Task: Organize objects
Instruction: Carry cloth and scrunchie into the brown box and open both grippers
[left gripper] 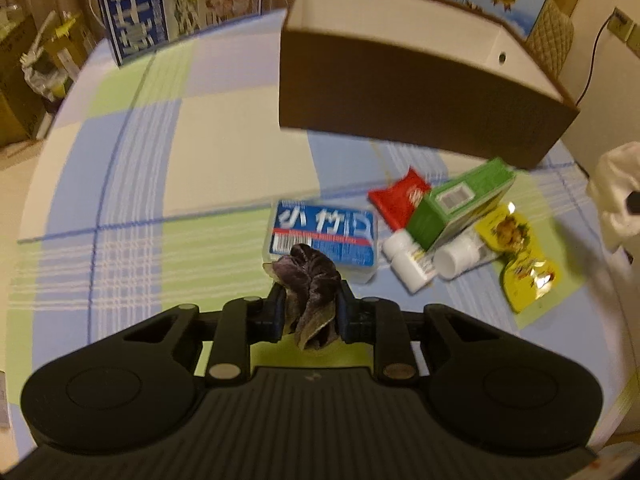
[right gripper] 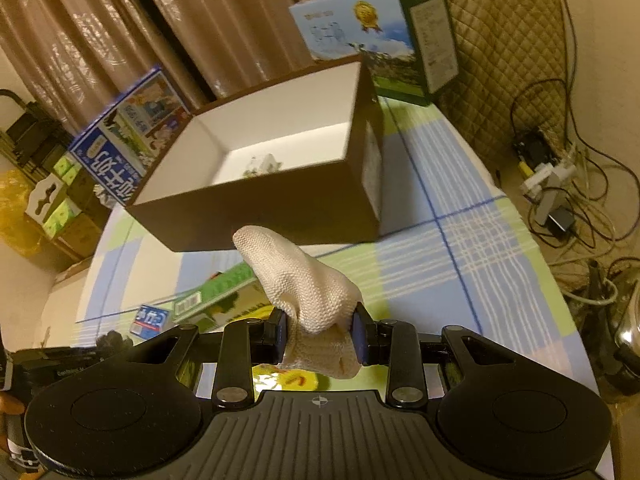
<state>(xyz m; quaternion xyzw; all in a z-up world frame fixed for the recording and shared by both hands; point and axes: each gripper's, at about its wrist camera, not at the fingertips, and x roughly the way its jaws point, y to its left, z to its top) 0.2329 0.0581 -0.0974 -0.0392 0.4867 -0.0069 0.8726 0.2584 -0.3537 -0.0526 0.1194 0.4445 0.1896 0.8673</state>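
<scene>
My left gripper is shut on a crumpled dark purple cloth and holds it above the checked tablecloth. My right gripper is shut on a cream knitted cloth, which also shows at the right edge of the left wrist view. A brown open box with a white inside stands ahead of both grippers; a small pale item lies in it. On the cloth lie a blue toothpick box, a red packet, a green carton, two white bottles and a yellow packet.
A blue milk carton box stands at the table's far left and a light blue box behind the brown box. A quilted chair back and tangled cables lie to the right, off the table's edge.
</scene>
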